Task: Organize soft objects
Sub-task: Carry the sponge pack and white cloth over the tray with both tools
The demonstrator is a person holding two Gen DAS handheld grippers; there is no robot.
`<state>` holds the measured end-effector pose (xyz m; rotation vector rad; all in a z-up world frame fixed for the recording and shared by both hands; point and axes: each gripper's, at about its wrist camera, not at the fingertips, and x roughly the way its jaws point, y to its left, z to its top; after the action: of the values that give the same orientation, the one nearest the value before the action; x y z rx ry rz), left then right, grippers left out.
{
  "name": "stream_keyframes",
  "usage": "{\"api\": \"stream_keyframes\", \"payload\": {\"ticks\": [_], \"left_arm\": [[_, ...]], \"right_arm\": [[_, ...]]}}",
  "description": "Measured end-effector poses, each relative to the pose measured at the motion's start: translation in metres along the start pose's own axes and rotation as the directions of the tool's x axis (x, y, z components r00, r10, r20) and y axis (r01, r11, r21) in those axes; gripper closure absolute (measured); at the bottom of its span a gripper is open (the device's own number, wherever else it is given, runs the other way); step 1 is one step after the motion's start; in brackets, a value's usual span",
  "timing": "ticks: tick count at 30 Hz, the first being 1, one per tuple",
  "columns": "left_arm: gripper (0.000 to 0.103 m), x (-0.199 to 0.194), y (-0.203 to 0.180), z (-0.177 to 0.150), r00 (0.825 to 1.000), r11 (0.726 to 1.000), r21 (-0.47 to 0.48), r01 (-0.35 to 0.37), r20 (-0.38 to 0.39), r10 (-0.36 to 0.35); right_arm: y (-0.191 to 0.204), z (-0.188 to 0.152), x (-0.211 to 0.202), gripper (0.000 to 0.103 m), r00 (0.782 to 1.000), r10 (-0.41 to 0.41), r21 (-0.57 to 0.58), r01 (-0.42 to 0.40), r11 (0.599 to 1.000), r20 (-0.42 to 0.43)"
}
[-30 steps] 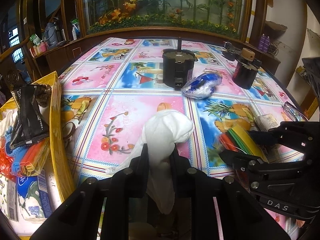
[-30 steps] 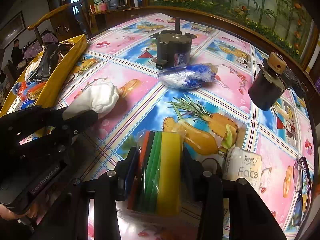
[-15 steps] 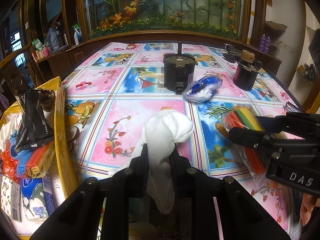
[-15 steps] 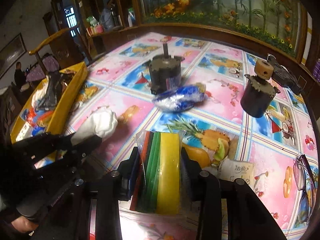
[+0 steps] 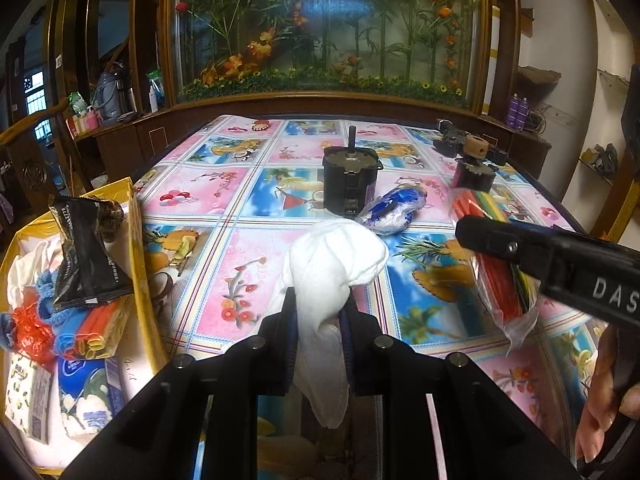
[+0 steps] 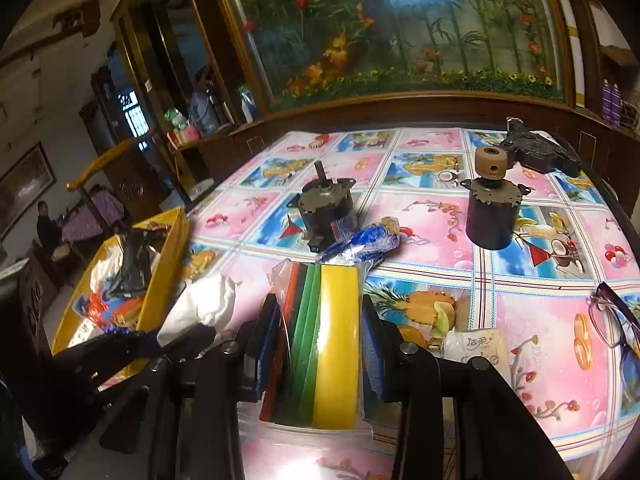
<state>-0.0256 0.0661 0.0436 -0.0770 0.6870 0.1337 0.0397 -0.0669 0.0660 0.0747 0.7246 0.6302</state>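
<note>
Covering the whole table [image 5: 224,196], a glossy cloth printed in pink and blue picture squares of fruit, flowers and beach scenes.

Yellow bin [image 5: 138,264], open-topped, off the table's left edge. Contents: white cloth, black foil packet [image 5: 86,256] lying on top, orange and blue ribbed pieces, red plastic, blue-and-white tissue pack [image 5: 86,394].

Two dark cylindrical motors, upright: one with a thin shaft [image 5: 350,182] mid-table, one with a tan spool [image 6: 494,210] farther right.

Pack of coloured foam sheets [image 6: 326,344], red, green and yellow, sealed in clear plastic, flat slabs standing on edge. Held above the table's near side between the pads of the right gripper [image 6: 318,348], jaws narrowed onto both faces; seen from the left wrist, that gripper reaches in from the right with bare fingers [image 5: 604,408] on its handle.

White cloth [image 5: 334,268], soft, bunched into a rounded lump above, a limp tail below. Pinched at its waist by the left gripper [image 5: 318,336], jaws nearly together, raised over the table's near centre, level with the bin's inner wall.

Blue-and-white crinkled packet [image 5: 390,210], lying just beside the shafted motor.

Small white tissue pack [image 6: 478,346], near edge.

Purple-framed glasses [image 6: 618,326], right edge.
</note>
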Motion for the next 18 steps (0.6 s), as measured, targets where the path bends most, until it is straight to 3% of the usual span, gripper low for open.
{"api": "stream_keyframes", "payload": {"ticks": [9,18], "left_arm": [[0.085,-0.042,0.029,0.008,0.998,0.999,-0.042,0.018,0.055,-0.016],[0.085,-0.073,0.101,0.008,0.993,0.983,-0.166,-0.073,0.079,0.087]], "right_arm": [[0.024,0.000,-0.004,0.062,0.995,0.096,0.023,-0.096,0.995,0.031],[0.100,0.005,0.013,0.062,0.980,0.201,-0.085,-0.199,0.976,0.010]]}}
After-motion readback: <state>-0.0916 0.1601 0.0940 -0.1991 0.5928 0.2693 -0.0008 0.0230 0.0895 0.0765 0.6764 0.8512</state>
